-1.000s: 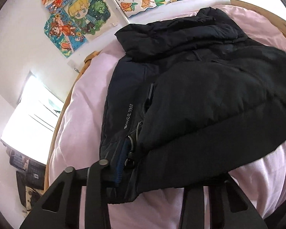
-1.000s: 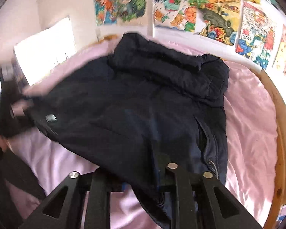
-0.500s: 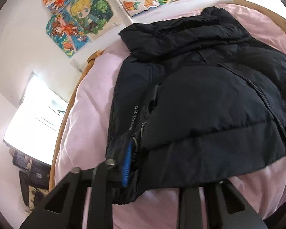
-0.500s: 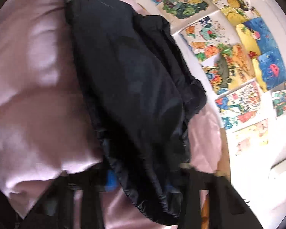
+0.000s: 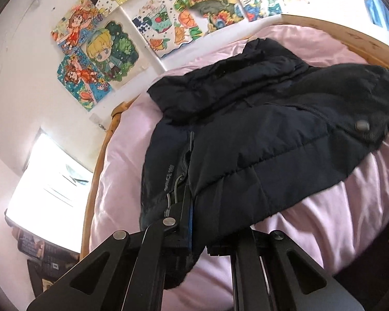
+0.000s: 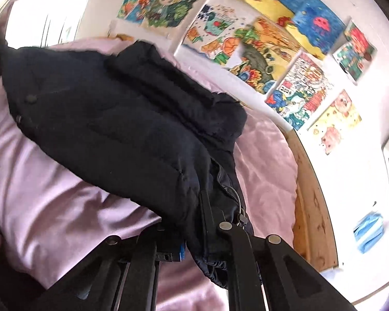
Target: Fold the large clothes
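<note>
1. Left gripper [image 5: 202, 207]: jaws just closed, pinching the hem of the dark padded jacket [image 5: 259, 134] beside its zip.
2. Right gripper [image 6: 194, 223]: jaws just closed, pinching the hem's other corner, near a metal zip pull [image 6: 240, 212].
3. Jacket: hem raised at 6 o'clock; body spreads toward 12 o'clock, collar farthest.
4. Surface: pink bedsheet [image 5: 337, 220] within a wooden bed frame [image 6: 313, 207].
5. Room: white wall with colourful drawings [image 6: 249, 51]; bright window [image 5: 46, 181] at 9 o'clock, left view.
</note>
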`<state>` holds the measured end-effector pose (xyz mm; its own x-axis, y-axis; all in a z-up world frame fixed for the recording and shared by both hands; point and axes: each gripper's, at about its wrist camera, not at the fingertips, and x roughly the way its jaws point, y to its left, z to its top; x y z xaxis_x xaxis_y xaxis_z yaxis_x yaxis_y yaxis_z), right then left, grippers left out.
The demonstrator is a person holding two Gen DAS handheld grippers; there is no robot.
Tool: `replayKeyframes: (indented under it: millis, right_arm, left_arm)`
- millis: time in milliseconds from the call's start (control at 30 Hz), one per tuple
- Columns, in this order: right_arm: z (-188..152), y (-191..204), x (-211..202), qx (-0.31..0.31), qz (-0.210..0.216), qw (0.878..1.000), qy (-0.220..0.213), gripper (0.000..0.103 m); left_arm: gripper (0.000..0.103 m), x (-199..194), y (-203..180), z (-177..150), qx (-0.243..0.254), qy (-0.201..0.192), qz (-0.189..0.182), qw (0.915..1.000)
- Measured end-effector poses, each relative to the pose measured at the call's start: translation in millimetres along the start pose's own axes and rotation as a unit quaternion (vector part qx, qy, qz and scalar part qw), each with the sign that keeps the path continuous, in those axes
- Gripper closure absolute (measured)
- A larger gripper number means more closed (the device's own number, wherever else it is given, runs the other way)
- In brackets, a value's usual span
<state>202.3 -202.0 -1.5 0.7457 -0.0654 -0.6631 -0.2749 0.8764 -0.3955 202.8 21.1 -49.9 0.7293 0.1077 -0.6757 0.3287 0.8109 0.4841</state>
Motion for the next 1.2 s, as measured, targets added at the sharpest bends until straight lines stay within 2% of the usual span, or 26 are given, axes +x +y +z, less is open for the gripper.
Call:
replayKeyframes:
  millis: [233, 433, 600, 833, 1067, 1200]
  right_arm:
    - [2.8, -8.3, -59.4, 0.003, 0.040, 0.999, -0.006, 0.094]
    - [5.3, -18.7, -76.0, 0.044, 0.067, 0.997, -0.014, 0.094]
    - [29.3, -33.8, -65.8, 0.065, 0.061, 0.995, -0.033, 0.094]
    - [73.1, -68.6, -46.4, 0.091, 0.051, 0.993, -0.051, 0.094]
    - [112.5, -104.6, -8.6, 0.126, 0.057, 0.989, -0.047, 0.094]
    - [132.0, -113.4, 15.1, 0.110, 0.048, 0.992, -0.042, 0.094]
  left_arm:
    - [0.096, -45.0, 10.9, -0.7, 0.015, -0.008, -0.027, 0.9995]
    - [0.096, -48.8, 20.5, 9.4, -0.004, -0.007, -0.041, 0.9991]
    - [0.096, -43.1, 32.7, 32.6, -0.029, -0.007, -0.030, 0.9991]
    - [0.096, -33.9, 60.0, 82.4, -0.060, -0.029, -0.017, 0.9977]
    - [0.096, -2.6, 87.6, 133.1, -0.096, -0.031, -0.019, 0.9947]
    - [0.096, 20.4, 95.8, 155.8, -0.107, -0.023, -0.014, 0.9939]
